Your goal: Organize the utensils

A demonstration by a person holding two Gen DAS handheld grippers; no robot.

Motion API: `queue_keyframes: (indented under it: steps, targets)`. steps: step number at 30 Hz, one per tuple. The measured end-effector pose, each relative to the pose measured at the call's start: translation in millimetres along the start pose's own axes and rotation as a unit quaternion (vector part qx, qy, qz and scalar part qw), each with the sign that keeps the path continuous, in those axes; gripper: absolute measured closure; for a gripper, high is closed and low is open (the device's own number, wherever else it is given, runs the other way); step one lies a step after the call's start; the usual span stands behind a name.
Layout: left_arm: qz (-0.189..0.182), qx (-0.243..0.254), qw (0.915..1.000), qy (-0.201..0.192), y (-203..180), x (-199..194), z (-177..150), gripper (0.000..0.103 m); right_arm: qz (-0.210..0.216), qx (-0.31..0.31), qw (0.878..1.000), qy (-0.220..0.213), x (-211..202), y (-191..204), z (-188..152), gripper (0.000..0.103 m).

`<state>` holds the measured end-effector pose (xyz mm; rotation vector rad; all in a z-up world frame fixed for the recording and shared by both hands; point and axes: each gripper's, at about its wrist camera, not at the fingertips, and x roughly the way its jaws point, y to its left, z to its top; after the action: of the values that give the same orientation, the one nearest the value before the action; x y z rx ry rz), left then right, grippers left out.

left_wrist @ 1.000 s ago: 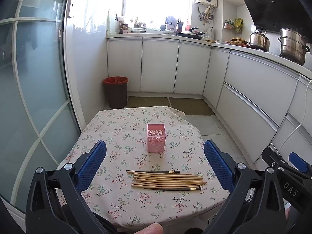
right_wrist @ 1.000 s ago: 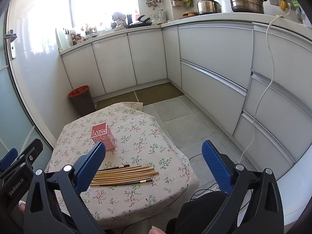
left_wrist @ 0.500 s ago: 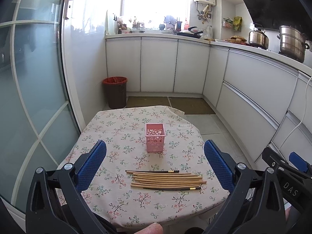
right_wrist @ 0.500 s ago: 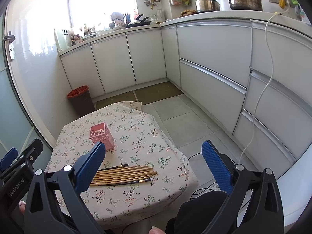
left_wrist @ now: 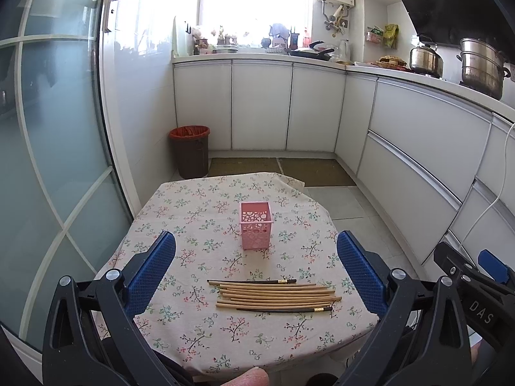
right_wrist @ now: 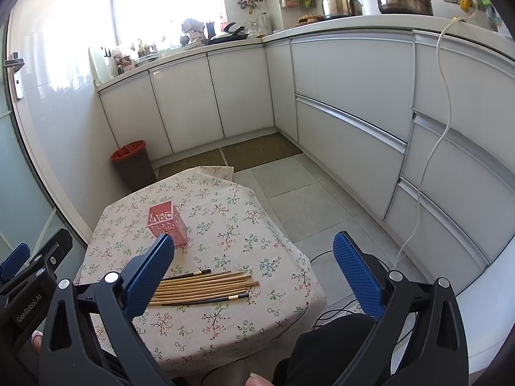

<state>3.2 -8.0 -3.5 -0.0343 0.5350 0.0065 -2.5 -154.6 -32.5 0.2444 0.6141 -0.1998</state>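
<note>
Above the chopsticks [left_wrist: 273,296], both hand-held grippers [left_wrist: 256,263] [right_wrist: 254,263] hover spread wide.

On the table [left_wrist: 180,325] the chopsticks [left_wrist: 273,294] lie side by side, the holder [left_wrist: 256,230] standing behind them.

A matt floral cloth [left_wrist: 199,328] is spread below the wide-set fingers. Pale bare wood is shown by most chopsticks [left_wrist: 276,292], dark lacquer by two. The holder [left_wrist: 256,225] ahead is perforated pink plastic. Textured blue pads [left_wrist: 151,270] are mounted on matt black plastic arms. Glossy cabinet fronts [right_wrist: 347,74] lie beyond.
</note>
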Motion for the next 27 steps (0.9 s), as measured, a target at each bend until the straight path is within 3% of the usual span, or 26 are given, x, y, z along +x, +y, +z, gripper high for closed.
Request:
queue_keyframes:
  steps: [7, 11, 13, 15, 19, 23, 27]
  targets:
    - [-0.002, 0.003, 0.9999, 0.014, 2, 9, 1, 0.007, -0.001, 0.006, 1.0, 0.007, 6, -6, -2, 0.007]
    - [-0.025, 0.004, 0.9977, 0.063, 6, 43, 4, 0.007, -0.019, 0.014, 1.0, 0.016, 19, -14, -3, 0.007]
    - [-0.048, 0.008, 0.9923, 0.114, 6, 72, 3, 0.007, -0.027, 0.019, 0.999, 0.025, 29, -20, -4, 0.007]
    - [-0.072, 0.025, 0.9818, 0.174, -1, 105, -3, 0.007, -0.029, 0.031, 0.998, 0.043, 43, -28, -7, 0.007]
    - [-0.094, 0.082, 0.9517, 0.281, -23, 175, -32, 0.007, -0.029, 0.059, 0.994, 0.087, 74, -46, -12, 0.007]
    - [-0.104, 0.11, 0.9251, 0.348, -43, 234, -61, 0.007, -0.026, 0.083, 0.988, 0.128, 103, -60, -19, 0.007]
    - [-0.109, 0.104, 0.8988, 0.412, -51, 286, -76, 0.01, -0.025, 0.102, 0.982, 0.16, 129, -70, -27, 0.007]
